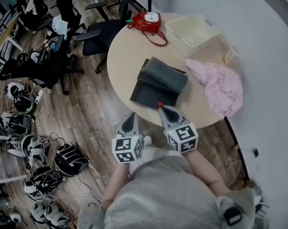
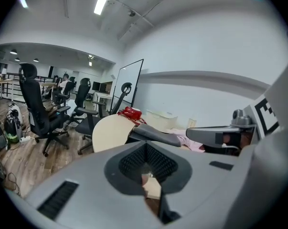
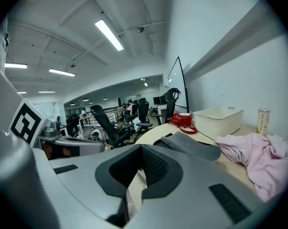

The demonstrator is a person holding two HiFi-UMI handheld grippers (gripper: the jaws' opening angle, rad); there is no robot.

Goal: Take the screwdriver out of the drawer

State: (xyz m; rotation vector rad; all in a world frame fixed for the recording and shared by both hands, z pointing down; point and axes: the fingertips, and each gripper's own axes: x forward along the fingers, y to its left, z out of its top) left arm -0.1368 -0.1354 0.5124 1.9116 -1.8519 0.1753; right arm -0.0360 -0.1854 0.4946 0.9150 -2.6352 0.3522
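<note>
My left gripper (image 1: 130,117) and right gripper (image 1: 165,110) are pinched shut and empty at the table's (image 1: 122,56) near edge. Only the head view shows the whole dark drawer box (image 1: 158,82) mid-table. The screwdriver is hidden from me.

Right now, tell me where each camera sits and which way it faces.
Head view: on the person's head, looking steeply down at the round table; their torso, left gripper and right gripper show.
Left gripper view: riding that gripper, along its shut jaws toward the table; right gripper at right.
Right gripper view: riding that gripper, along its shut jaws; left gripper at left.
Shared: all show the red bag.
</note>
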